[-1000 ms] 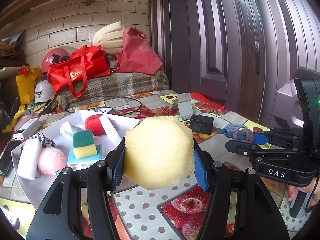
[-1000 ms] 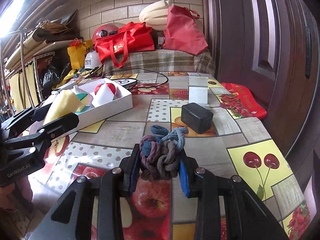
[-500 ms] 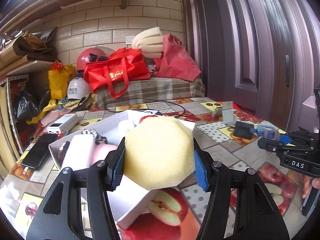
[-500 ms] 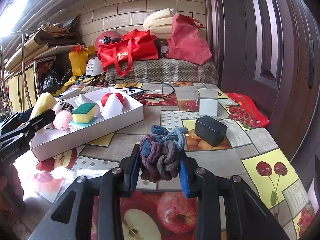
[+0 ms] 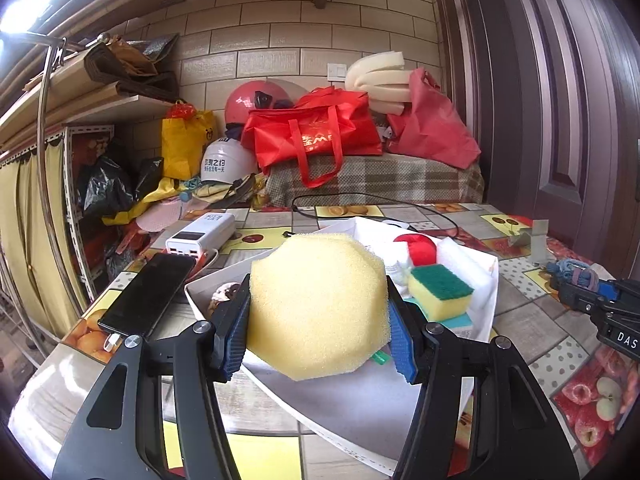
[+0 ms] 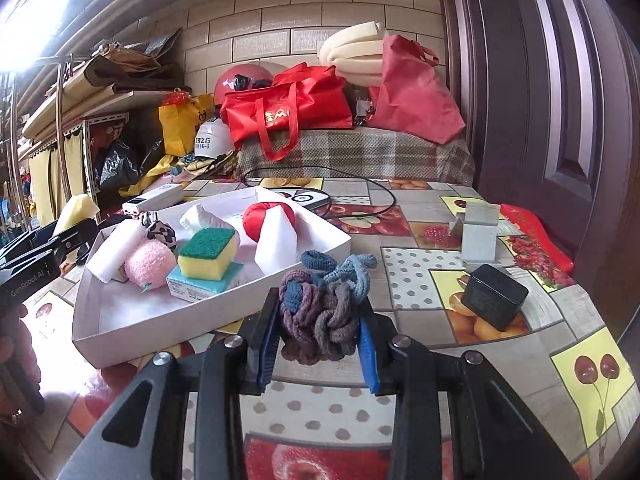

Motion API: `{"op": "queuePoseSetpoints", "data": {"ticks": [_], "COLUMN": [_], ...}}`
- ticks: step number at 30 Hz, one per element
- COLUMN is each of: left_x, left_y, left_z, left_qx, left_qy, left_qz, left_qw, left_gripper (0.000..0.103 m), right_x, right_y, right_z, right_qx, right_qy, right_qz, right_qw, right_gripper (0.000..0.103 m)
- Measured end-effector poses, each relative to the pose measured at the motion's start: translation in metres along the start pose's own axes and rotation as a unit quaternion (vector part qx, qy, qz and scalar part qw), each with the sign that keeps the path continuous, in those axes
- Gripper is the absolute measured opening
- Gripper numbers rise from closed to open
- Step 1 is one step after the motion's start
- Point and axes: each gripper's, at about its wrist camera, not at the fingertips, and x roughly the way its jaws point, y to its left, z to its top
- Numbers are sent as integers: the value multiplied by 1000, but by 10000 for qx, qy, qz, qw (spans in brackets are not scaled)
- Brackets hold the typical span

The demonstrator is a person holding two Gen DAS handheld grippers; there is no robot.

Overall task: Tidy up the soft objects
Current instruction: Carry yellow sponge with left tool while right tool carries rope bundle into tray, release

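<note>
I am squeezing a pale yellow, many-sided foam sponge (image 5: 318, 308) between the blue pads of my left gripper (image 5: 319, 332); the jaws are standing about half apart, pressed into its two sides. The sponge is hanging over the near end of the shallow white cardboard tray (image 5: 344, 412) on the table.

My right gripper (image 6: 318, 340) is clamping a tangled bunch of purple, brown and blue knitted hair ties (image 6: 320, 312); its jaws are drawn in tight on the bundle, which is sitting just off the tray's right-hand corner, above the fruit-patterned tablecloth (image 6: 408, 280).

Inside the tray I am seeing a yellow scouring sponge with a green top (image 6: 206, 254) lying on a flat teal packet (image 6: 204, 284), a fluffy pink ball (image 6: 149, 264) touching a white foam block (image 6: 116, 250), a small black-and-white patterned ball (image 6: 161, 235), a red round cushion (image 6: 264, 220) and a white foam wedge (image 6: 276, 242) leaning in front of it.

Outside the tray, a black phone (image 5: 148, 294) and a white power bank (image 5: 202, 234) are lying to its left. To the right of my hair ties, a black boxy charger (image 6: 494, 302) and a grey metal stand (image 6: 478, 234) are resting on the cloth, well apart from the tray.
</note>
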Motion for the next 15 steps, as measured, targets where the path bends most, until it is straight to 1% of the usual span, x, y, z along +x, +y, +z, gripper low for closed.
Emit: {"op": "queuePoseSetpoints", "data": {"ticks": [4,7,15], "left_x": [7,12,37], "left_y": [6,7,0], "left_z": [2,4,10], "left_qx": [-72,-39,172], "left_qy": [44,56,308], "left_qz": [42,40,-284], "left_qw": [10000,10000,9990], "left_gripper": [59,59,59], "right_x": [14,24,51], "right_y": [20,34,70], "right_z": [7,13,29], "right_qx": [-90,-127,-180], "right_qy": [-27,-107,-242], "right_qz": [38,90,489], "right_qw": [9999,9998,9983], "right_gripper": [34,35,36]}}
